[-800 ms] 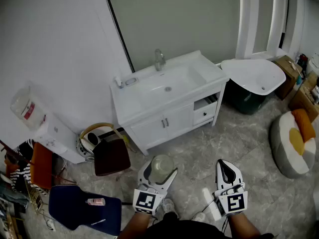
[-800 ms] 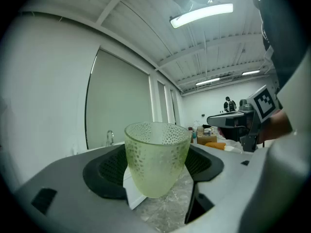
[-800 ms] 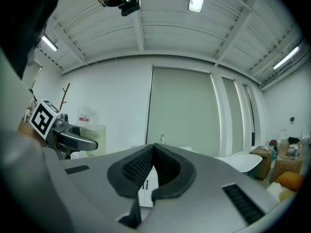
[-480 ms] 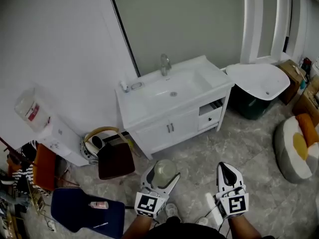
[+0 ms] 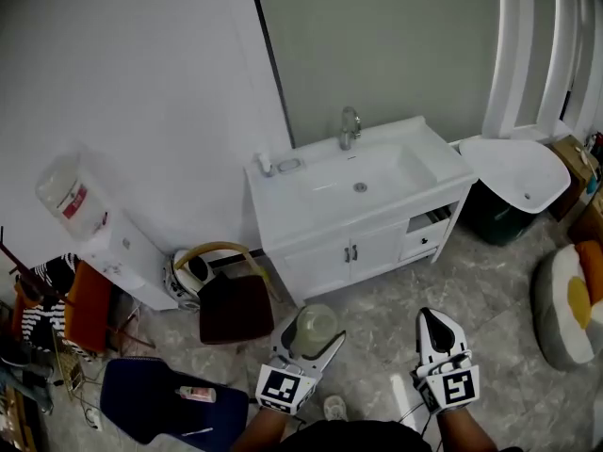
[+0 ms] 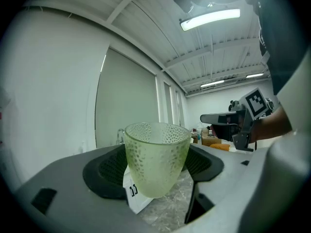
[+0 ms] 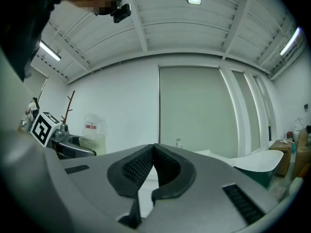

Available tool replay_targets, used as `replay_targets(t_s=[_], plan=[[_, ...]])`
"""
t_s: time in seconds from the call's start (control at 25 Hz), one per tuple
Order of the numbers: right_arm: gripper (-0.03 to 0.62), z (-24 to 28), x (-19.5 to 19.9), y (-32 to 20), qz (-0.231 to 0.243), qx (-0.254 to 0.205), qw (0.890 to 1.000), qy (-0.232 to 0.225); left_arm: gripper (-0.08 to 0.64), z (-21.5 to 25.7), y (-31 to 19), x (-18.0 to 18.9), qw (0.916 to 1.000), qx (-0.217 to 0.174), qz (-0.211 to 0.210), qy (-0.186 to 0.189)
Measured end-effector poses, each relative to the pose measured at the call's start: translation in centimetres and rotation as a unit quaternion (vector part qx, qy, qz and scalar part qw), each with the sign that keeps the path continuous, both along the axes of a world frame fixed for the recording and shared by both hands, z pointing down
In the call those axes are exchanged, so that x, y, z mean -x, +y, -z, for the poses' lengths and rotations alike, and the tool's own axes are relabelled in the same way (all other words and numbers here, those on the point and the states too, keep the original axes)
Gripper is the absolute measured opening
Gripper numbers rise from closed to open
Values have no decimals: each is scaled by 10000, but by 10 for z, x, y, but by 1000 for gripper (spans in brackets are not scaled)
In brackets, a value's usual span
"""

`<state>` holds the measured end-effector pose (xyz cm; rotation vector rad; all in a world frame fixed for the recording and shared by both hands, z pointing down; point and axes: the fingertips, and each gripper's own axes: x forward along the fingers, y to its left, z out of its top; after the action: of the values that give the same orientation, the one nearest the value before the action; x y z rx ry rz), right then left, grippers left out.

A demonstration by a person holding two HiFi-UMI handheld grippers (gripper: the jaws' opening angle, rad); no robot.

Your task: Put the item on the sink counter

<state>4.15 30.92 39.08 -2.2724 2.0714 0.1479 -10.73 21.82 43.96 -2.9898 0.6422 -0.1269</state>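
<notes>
A pale green dimpled glass cup (image 6: 156,157) stands upright between the jaws of my left gripper (image 5: 308,336), which is shut on it; the cup (image 5: 314,329) shows low in the head view, above the floor. My right gripper (image 5: 438,335) is shut and empty, its pads touching (image 7: 151,166). The white sink counter (image 5: 283,207) with its basin and chrome tap (image 5: 350,126) stands ahead against the wall, some way beyond both grippers.
A small bottle (image 5: 266,165) and a soap dish (image 5: 288,165) sit at the counter's back left. A dark red stool (image 5: 236,309) and a helmet (image 5: 188,274) lie left of the cabinet. A white tub (image 5: 516,171) is to the right, a water dispenser (image 5: 99,229) and a blue chair (image 5: 165,396) to the left.
The view has shifted, so the sink counter now sits further right and lower in the head view. Both grippers keep their places low in the picture, the cup still held.
</notes>
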Motion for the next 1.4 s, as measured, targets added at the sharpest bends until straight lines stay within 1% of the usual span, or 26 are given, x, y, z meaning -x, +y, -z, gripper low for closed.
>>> replay_targets(t_s=[0.12, 0.24, 0.32, 0.48, 0.68, 0.8, 0.92, 1.0, 1.04, 1.12, 1.28, 1.4], plan=[[12, 3, 11, -32, -52, 49, 9998, 161, 380, 1, -21, 8, 9999, 76, -59, 60], [14, 6, 22, -54, -82, -16, 9992, 389, 380, 3, -29, 12, 9998, -28, -168, 36], [14, 5, 27, -69, -29, -39, 9993, 374, 380, 0, -40, 16, 9999, 22, -104, 32], [14, -3, 25, -99, 129, 52, 9994, 306, 380, -13, -69, 17, 9995, 295, 102, -16], [14, -14, 2, -146, 383, 216, 9988, 207, 380, -18, -111, 1, 9985, 358, 406, -51], [14, -9, -18, -183, 513, 69, 9985, 194, 380, -20, -144, -13, 9973, 359, 630, -91], [12, -2, -37, -218, 714, 109, 9971, 235, 380, -17, -172, -31, 9959, 449, 780, -35], [14, 1, -50, -241, 849, 50, 9961, 245, 380, -12, -192, -43, 9948, 473, 904, -6], [12, 1, -56, -251, 947, 109, 9951, 250, 380, -10, -201, -49, 9941, 471, 979, -17], [14, -2, -67, -269, 1159, 311, 9924, 253, 380, -10, -219, -63, 9923, 467, 1150, -52], [12, -7, -96, -305, 1419, 194, 9896, 128, 380, -15, -250, -88, 9876, 440, 1499, -146], [14, -6, -105, -332, 1673, 184, 9857, 122, 380, -19, -273, -97, 9832, 482, 1748, -195]])
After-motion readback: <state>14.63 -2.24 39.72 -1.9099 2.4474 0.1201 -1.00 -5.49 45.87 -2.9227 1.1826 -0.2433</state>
